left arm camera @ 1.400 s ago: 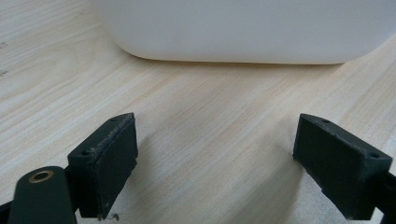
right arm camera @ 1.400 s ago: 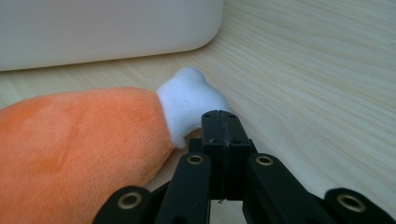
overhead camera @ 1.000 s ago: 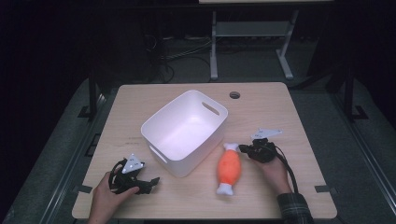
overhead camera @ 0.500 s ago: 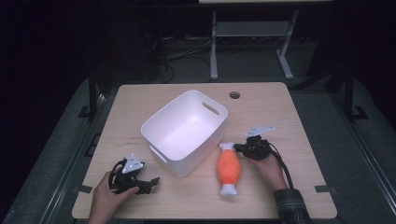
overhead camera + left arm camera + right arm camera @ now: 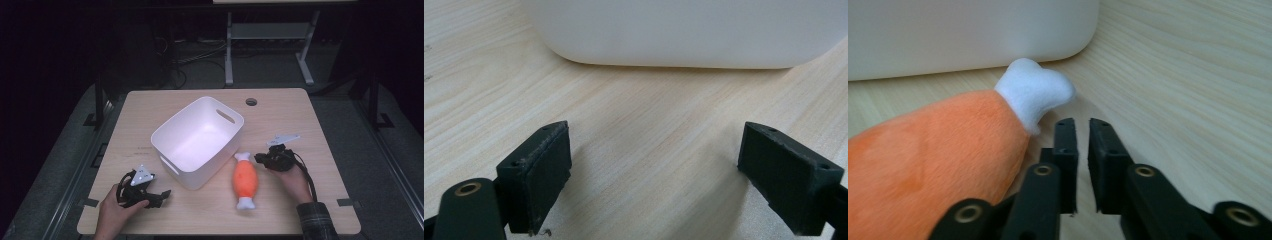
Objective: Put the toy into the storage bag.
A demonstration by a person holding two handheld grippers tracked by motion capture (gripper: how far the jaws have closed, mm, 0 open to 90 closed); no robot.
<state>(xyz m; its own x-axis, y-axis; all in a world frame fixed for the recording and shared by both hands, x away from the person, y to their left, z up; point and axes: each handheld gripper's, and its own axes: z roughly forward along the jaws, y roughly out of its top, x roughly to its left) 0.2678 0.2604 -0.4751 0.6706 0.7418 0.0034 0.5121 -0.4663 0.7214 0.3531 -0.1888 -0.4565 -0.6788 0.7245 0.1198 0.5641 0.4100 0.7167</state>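
The right gripper [image 5: 1079, 135] lies low over the table [image 5: 320, 125] with its jaws almost together, a thin slit between them and nothing in it; they have just been opening a little. The plush toy [image 5: 933, 165], orange with white ends, lies just beside the left of those fingers [image 5: 1066, 150], its white knob [image 5: 1035, 92] a little ahead of the tips and, as far as this close view lets me judge, not quite touching them. Beyond the knob stands the white bin [image 5: 197, 140], its rounded corner near. The step in hand looks like taking up the toy, probably for the bin. To do it well, the jaws should spread much wider first, then swing across the orange body so one pad passes each side, and close on the soft middle rather than the narrow neck. The left gripper [image 5: 654, 175] rests with its jaws wide apart on bare wood, the bin wall ahead of them, holding nothing.
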